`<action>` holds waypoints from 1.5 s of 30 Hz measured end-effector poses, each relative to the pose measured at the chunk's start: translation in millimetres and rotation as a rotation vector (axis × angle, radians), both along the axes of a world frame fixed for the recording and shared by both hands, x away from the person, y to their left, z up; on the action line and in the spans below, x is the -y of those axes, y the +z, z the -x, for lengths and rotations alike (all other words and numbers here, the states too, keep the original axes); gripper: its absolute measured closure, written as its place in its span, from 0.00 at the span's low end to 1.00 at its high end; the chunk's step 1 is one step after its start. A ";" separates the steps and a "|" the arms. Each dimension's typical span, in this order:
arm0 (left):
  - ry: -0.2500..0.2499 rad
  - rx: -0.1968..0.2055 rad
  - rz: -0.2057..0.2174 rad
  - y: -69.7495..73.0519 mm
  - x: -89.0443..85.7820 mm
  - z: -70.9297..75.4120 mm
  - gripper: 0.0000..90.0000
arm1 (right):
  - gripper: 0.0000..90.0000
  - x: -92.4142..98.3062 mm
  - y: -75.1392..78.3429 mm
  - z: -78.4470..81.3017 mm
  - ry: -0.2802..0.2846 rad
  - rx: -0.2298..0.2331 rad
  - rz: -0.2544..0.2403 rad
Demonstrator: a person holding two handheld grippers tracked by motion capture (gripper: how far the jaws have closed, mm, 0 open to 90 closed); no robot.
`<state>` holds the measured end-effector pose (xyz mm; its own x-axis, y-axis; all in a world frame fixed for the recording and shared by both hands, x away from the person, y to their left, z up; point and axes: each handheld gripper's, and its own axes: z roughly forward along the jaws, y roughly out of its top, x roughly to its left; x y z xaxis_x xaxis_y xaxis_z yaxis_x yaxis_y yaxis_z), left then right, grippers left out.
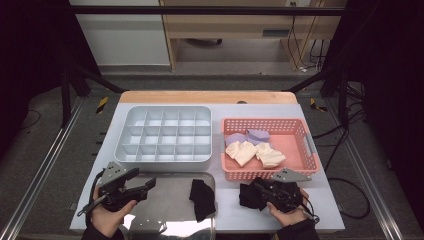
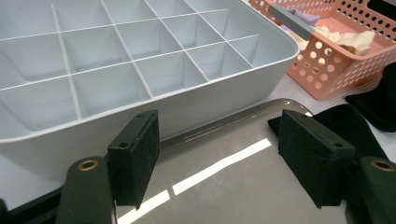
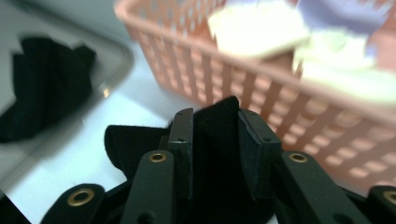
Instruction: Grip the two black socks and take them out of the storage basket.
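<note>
In the high view, a pale table (image 1: 320, 200) with a wooden strip along its far edge was seen standing on a grey floor, with dark frame rails at both sides and light cabinets behind. On it were set a grey divided organizer (image 1: 165, 135), a pink perforated basket (image 1: 300, 131) holding cream and lavender cloth pieces (image 1: 252, 148), and a shiny metal tray (image 1: 165, 200) on which a black cloth (image 1: 202, 199) was laid. The left gripper (image 1: 145, 186) was held over the tray's left part, well apart from that cloth, while the right gripper (image 1: 257, 189) was pressed against a second black cloth (image 1: 248, 196) just in front of the basket. In the left gripper view, the jaws were seen spread wide with nothing between them, above the tray (image 2: 224, 182) and beside the organizer (image 2: 140, 60). In the right gripper view, the second black cloth (image 3: 215, 140) was seen pinched upright between the two pads, with the basket (image 3: 233, 79) blurred just behind.
</note>
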<state>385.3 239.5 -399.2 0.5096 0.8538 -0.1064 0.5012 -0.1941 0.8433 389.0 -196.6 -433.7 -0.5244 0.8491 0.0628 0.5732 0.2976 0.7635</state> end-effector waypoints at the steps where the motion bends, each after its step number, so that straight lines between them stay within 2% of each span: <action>1: -0.002 -0.001 0.001 -0.2 1.7 -0.1 0.32 | 0.77 -0.2 -5.4 -1.0 0.000 -0.023 0.009; 8: -0.028 -0.004 -0.001 -2.2 19.8 0.5 0.32 | 0.76 4.2 -26.4 -6.0 -0.024 -0.094 0.039; 12: -0.029 -0.013 -0.003 -9.7 27.1 -0.9 0.32 | 0.70 5.0 -32.2 -7.5 -0.034 -0.099 0.049; 14: -0.028 -0.024 -0.012 -16.3 31.2 -2.8 0.33 | 0.65 6.2 -29.5 -6.4 -0.040 -0.082 0.036; 15: -0.026 -0.025 -0.010 -18.6 32.5 -3.4 0.33 | 0.61 7.9 -26.4 -5.1 -0.053 -0.058 0.027; 18: -0.017 -0.034 -0.013 -28.0 37.5 -6.3 0.33 | 0.57 14.0 -17.5 -1.5 -0.079 -0.020 0.006; 22: -0.021 -0.051 -0.024 -36.7 40.4 -7.7 0.36 | 0.56 23.2 -4.8 2.5 -0.103 0.040 -0.034; 26: -0.027 -0.064 -0.020 -42.8 43.2 -6.6 0.39 | 0.56 20.5 4.4 5.3 -0.096 0.074 -0.045; 29: -0.040 -0.074 -0.025 -46.4 47.1 -5.5 0.41 | 0.59 12.2 11.1 8.1 -0.068 0.093 -0.062; 31: -0.048 -0.078 -0.030 -48.1 49.8 -5.3 0.42 | 0.61 2.1 15.4 9.8 -0.028 0.113 -0.069; 35: -0.057 -0.090 -0.029 -51.8 56.6 -4.8 0.44 | 0.64 -18.6 19.1 12.3 0.052 0.113 -0.104; 40: -0.077 -0.096 -0.040 -54.1 68.9 -2.7 0.46 | 0.68 -43.2 17.8 12.5 0.128 0.083 -0.135; 45: -0.086 -0.083 -0.080 -52.0 79.8 -1.4 0.49 | 0.72 -72.2 9.8 6.2 0.199 0.048 -0.139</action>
